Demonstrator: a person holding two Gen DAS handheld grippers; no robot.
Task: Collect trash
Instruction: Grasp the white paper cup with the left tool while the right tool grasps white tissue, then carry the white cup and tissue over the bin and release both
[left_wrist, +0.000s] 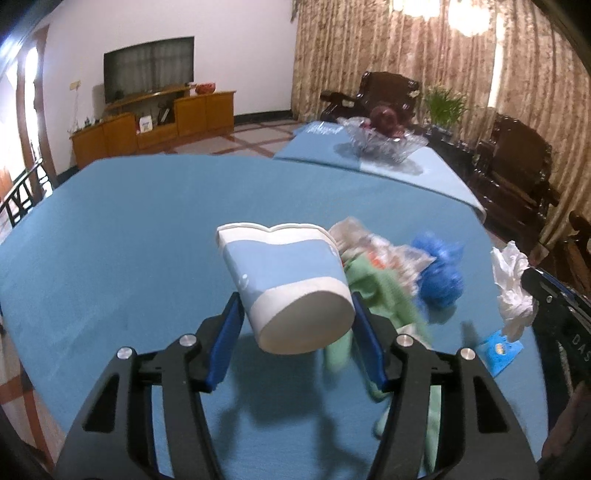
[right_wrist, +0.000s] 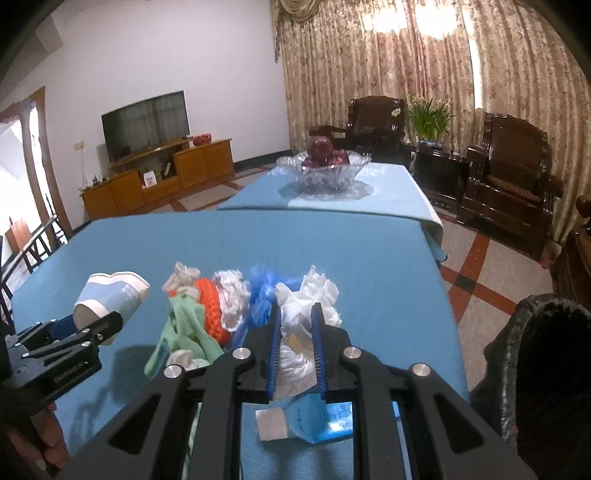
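The left gripper (left_wrist: 297, 321) was clamped across the base of a paper cup (left_wrist: 284, 280), raised above the blue table (left_wrist: 129, 229); light and crushable, already dented. The right gripper (right_wrist: 295, 347) was closed on a soft white tissue wad (right_wrist: 303, 314), held level. Beyond lay the remaining trash pile (right_wrist: 207, 306); a black bin (right_wrist: 546, 362) stood right.

We see right gripper (right_wrist: 296, 332) clamped on crumpled white tissue (right_wrist: 308, 306); left gripper (right_wrist: 86, 325) grips paper cup (right_wrist: 110, 299), far left.
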